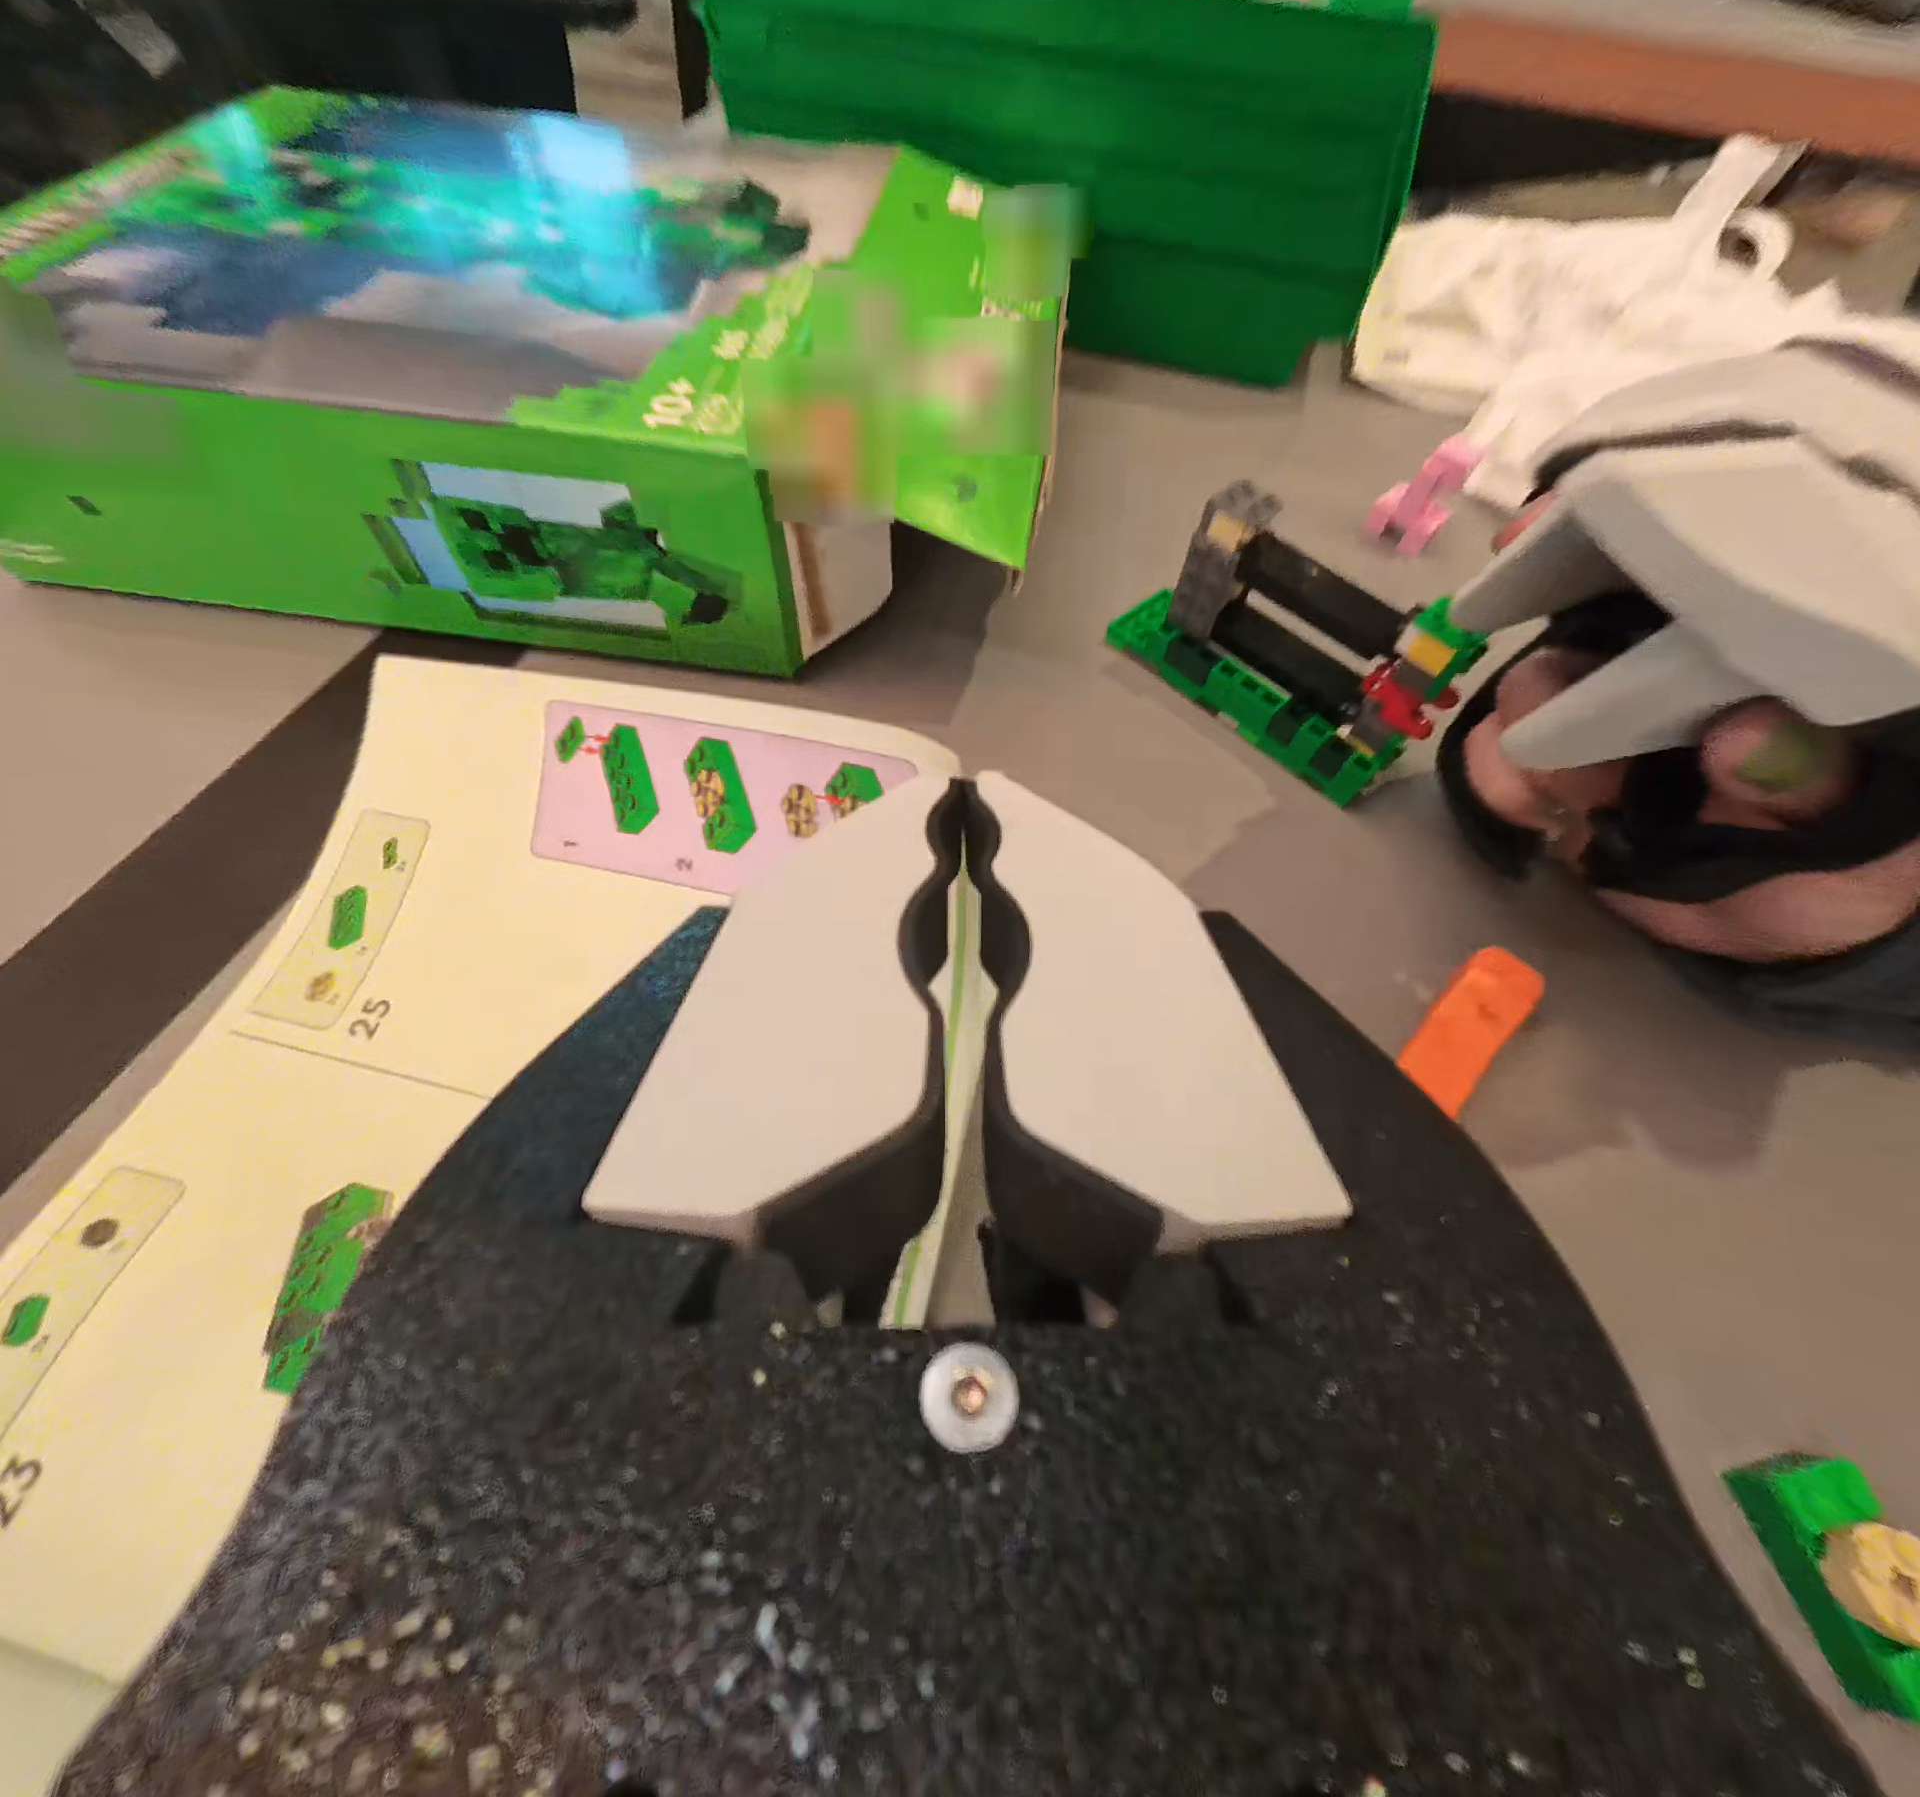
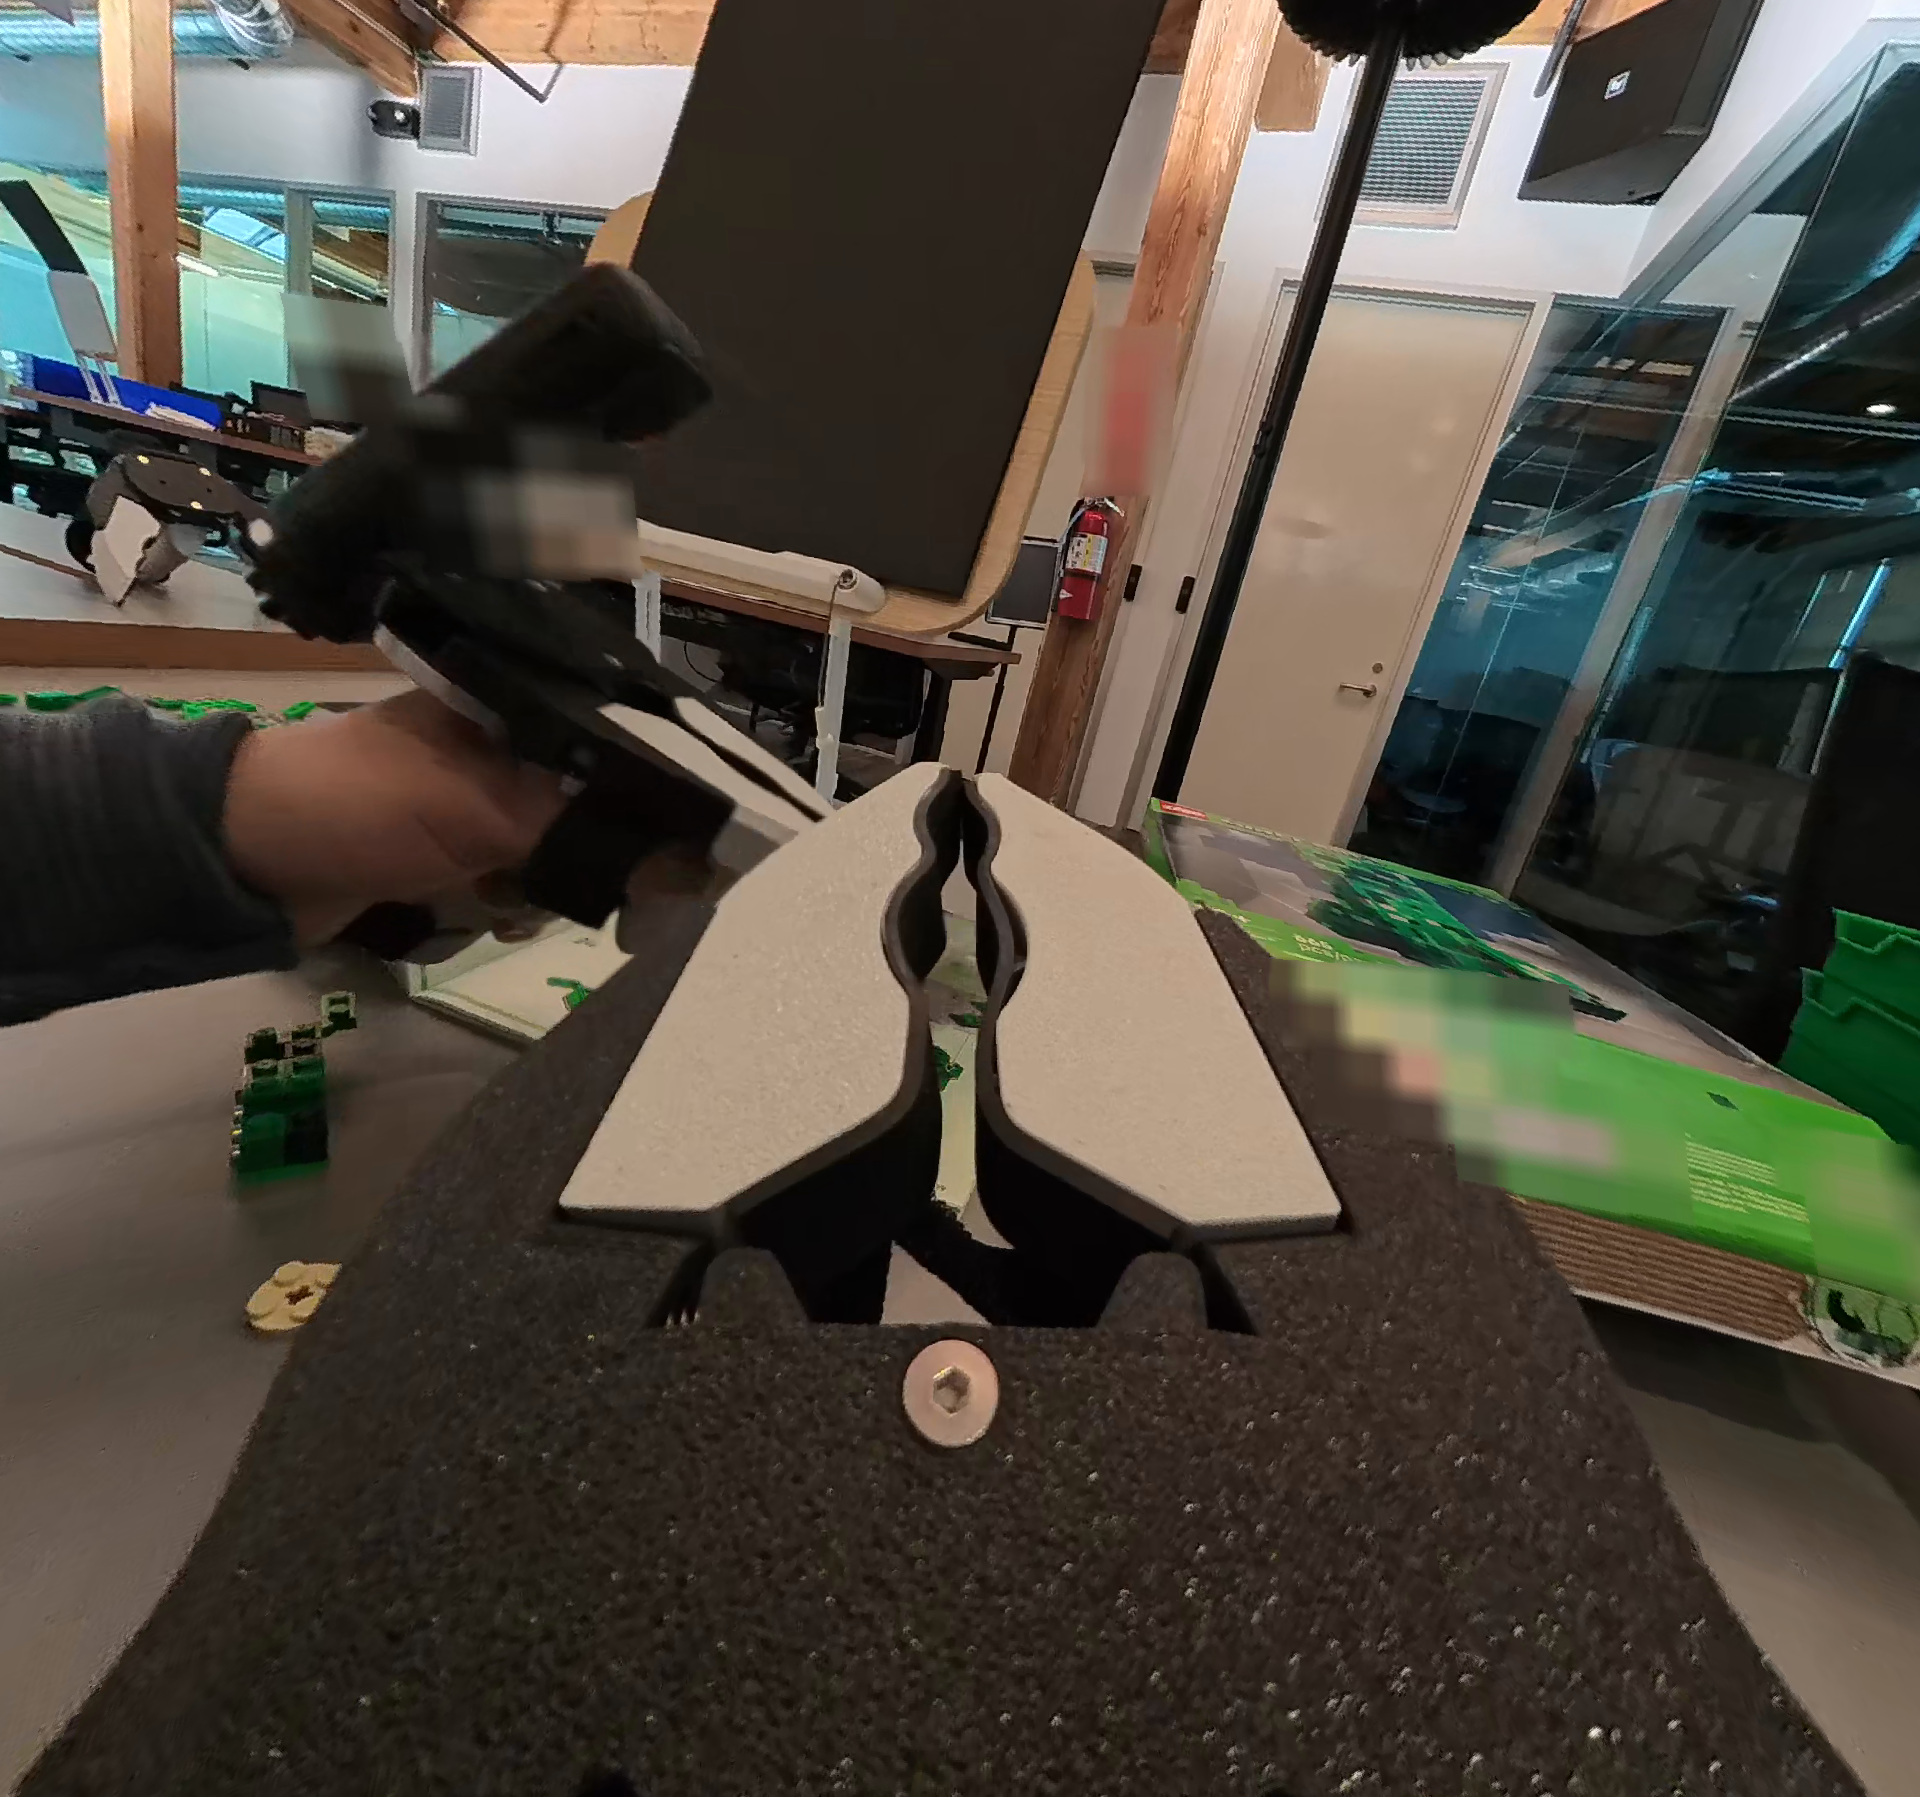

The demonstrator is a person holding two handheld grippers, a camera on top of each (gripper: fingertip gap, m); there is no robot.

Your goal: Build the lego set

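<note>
- Pinching the instruction booklet page, the left gripper has closed fingers.
- Turn gently; right gripper, closed and empty, steadies nothing.

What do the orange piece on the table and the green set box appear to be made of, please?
The orange piece looks like smooth moulded plastic: one even colour, rounded edges. The green set box looks like printed glossy cardboard: light glares off its top, and bare brown board shows at its open end flap.
</note>
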